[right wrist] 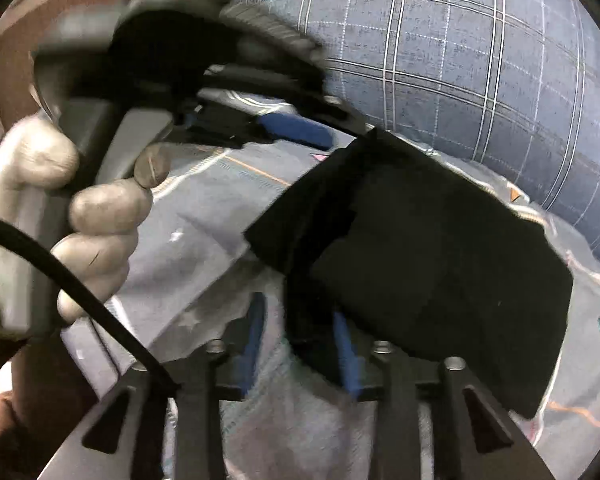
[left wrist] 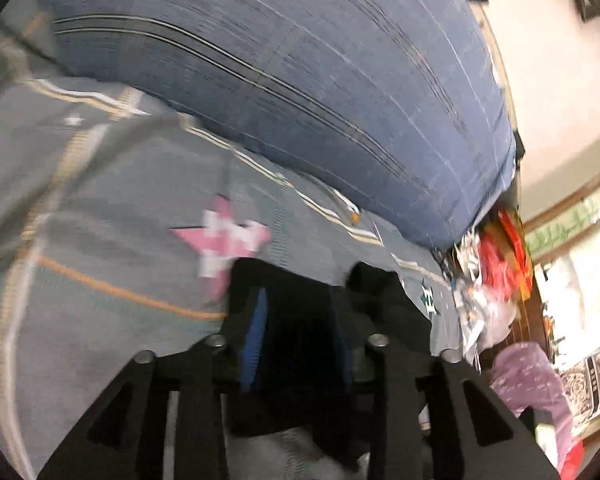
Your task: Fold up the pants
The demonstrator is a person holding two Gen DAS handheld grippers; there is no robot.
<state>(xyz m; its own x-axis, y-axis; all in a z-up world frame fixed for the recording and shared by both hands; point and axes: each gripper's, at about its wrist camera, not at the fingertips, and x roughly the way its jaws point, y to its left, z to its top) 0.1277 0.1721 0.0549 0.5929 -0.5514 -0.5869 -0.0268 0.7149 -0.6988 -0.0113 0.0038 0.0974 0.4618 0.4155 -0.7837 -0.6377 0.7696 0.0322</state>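
Pants: black soft-cloth pants (right wrist: 428,248), folded to a compact slab, lying on the grey patterned bedsheet (right wrist: 204,216) just before the blue plaid cushion (right wrist: 480,60).
Handling: judged light, limp, not fragile; layers likely to slide apart, so grip through the full stack at a folded edge or corner.
Axis: long side runs from upper left to lower right in the right wrist view; which end is the waist cannot be told.
Left gripper (left wrist: 300,336): jaws parted, black cloth (left wrist: 300,300) between them, pads not pressing; released.
Right gripper (right wrist: 300,340): jaws parted at the pants' near edge; released.
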